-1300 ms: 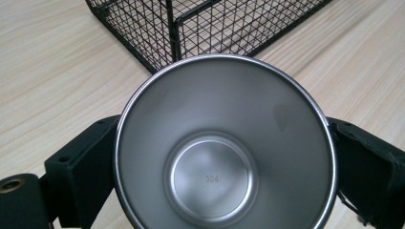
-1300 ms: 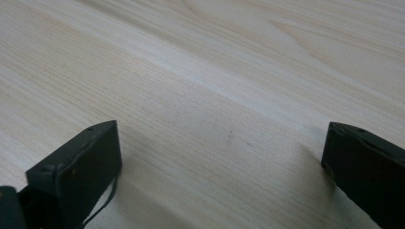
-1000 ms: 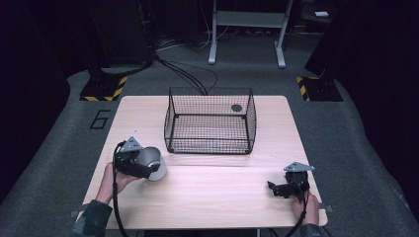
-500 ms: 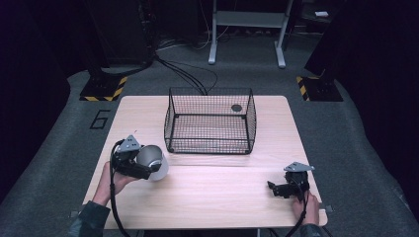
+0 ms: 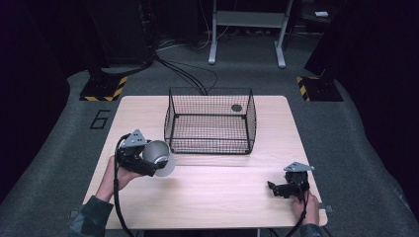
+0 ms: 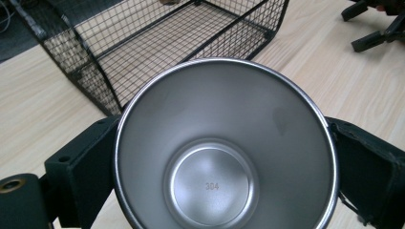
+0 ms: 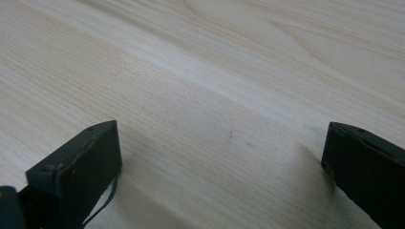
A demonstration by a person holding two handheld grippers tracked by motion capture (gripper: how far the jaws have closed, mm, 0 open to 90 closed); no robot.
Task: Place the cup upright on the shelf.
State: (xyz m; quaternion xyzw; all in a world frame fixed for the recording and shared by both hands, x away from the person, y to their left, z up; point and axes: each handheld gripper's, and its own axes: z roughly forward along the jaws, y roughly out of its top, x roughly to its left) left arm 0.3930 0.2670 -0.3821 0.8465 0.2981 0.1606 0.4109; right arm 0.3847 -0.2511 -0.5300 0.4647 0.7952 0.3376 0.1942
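The left gripper [image 5: 154,163] is clamped on the cup [image 5: 159,157], one jaw against each side of its wall, and holds it above the table [image 5: 207,197] at the near left, mouth turned toward the basket [image 5: 210,123]. The cup is empty. The step in hand appears to be carrying the cup to the basket; the next move calls for lifting it over the near rim before release. The right gripper [image 5: 274,188] rests at the near right, jaws apart and empty.

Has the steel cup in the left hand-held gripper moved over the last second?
Yes. The shiny steel cup in the left hand-held gripper has edged closer to the black wire basket.
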